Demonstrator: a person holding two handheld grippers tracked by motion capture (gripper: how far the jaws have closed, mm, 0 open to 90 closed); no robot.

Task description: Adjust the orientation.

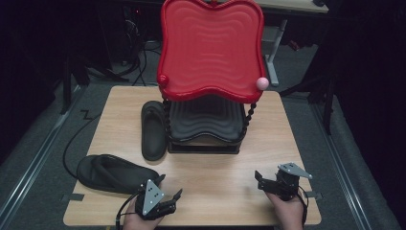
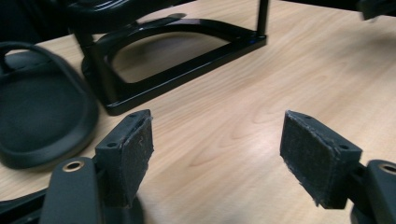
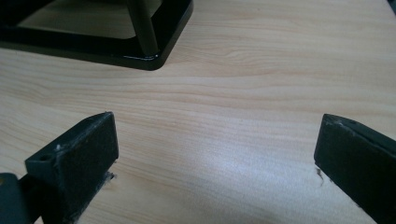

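Two black slippers are laid flat on the tabletop (image 1: 215, 182) beside a two-tier rack (image 1: 210, 72) with a red upper tray and a dark lower tray, an arrangement that suggests the slippers are meant to be lifted onto the rack. The nearer slipper (image 1: 112, 173) is laid on its side edge of the tabletop, just beside the left gripper (image 1: 168, 186), whose jaws are held wide with nothing between them. In the left gripper view the same slipper (image 2: 39, 119) is seen off to the left of the jaws, near the left pad but apart from it, while the black base of the rack (image 2: 177, 70) is seen ahead. The second slipper (image 1: 153, 129) is laid against the left side of the rack, farther ahead of those jaws. The right gripper (image 1: 267, 178) is held low over bare wood, jaws wide and empty, well apart from both slippers, as if kept ready in reserve
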